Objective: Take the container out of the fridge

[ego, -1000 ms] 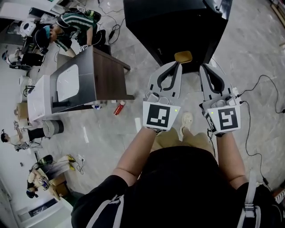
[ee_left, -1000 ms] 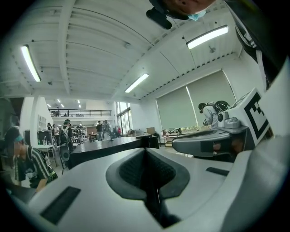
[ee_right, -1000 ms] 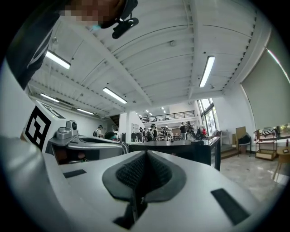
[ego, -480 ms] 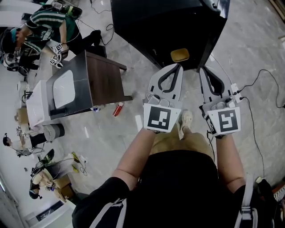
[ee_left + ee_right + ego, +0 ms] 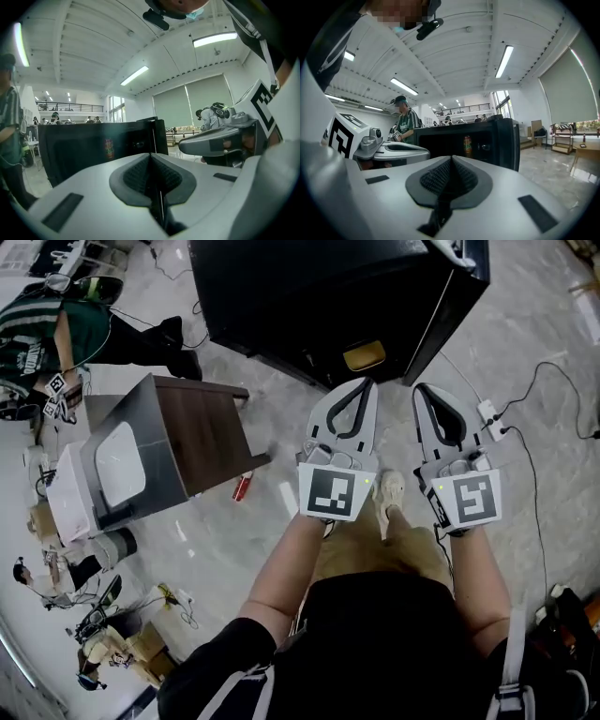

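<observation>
The head view looks down on the black fridge [image 5: 309,296] standing on the marble floor [image 5: 234,540]. There the container [image 5: 364,355] shows only as a yellowish patch low in the fridge's front. The 2 gripper views look level into the dark interior and show what the head view does not. The container [image 5: 468,145] stands upright, with a yellow and red label. It is blurred in the left gripper view [image 5: 108,147]. I cannot tell whether glass stands in front of it.

Only the head view shows the brown bench [image 5: 202,432] to the left, the red can [image 5: 242,487] lying on the floor beside it, and the power strip [image 5: 489,413] at the right. A person in a green striped shirt [image 5: 37,334] stands beyond the bench and also appears in the right gripper view [image 5: 407,123].

The left hand-held gripper [image 5: 360,382] has its jaws pressed together with nothing between them, and touches nothing. The right hand-held gripper [image 5: 424,388] is the same, pads meeting in 1 seam. The 2 are held side by side, pointing at the fridge.

The container lies ahead of both and apart from them. In the head view it sits just beyond the left hand-held gripper's tip and to the left of the right one's.
</observation>
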`<state>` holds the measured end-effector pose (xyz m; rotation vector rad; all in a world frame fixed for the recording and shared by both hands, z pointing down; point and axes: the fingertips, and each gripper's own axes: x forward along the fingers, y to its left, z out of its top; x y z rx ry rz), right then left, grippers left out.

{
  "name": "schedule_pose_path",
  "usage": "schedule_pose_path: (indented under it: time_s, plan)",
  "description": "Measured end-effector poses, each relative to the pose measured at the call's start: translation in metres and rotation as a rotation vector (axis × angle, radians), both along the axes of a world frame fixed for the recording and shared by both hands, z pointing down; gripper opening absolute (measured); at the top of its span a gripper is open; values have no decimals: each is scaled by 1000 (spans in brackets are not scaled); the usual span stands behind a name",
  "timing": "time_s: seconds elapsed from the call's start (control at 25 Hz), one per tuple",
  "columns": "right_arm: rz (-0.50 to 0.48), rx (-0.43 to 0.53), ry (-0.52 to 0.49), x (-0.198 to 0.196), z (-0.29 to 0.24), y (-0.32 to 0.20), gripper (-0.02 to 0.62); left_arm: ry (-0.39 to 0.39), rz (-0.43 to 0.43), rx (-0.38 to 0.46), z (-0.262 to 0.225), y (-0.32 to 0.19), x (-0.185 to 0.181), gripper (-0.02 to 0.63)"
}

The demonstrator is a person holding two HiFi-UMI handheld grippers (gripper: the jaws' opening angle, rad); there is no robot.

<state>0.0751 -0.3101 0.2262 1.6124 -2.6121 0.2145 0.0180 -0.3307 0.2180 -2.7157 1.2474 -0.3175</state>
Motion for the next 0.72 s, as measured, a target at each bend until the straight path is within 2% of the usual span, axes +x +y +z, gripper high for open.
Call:
schedule_pose_path:
  time_s: [0.24, 0.4, 0.56, 0.72]
  plan:
    - [49, -30, 35, -13, 29, -34, 35, 7, 39, -38, 42, -43, -18, 25]
    - [48, -70, 68, -22, 64, -35, 35, -44, 83, -50, 82, -51, -28, 25]
    - [38, -98, 71, -35, 95, -38, 35, -65, 70, -105, 125, -56, -42, 25]
    - [21, -107, 68, -45, 126, -50, 35, -68, 55, -124, 154, -68, -44, 25]
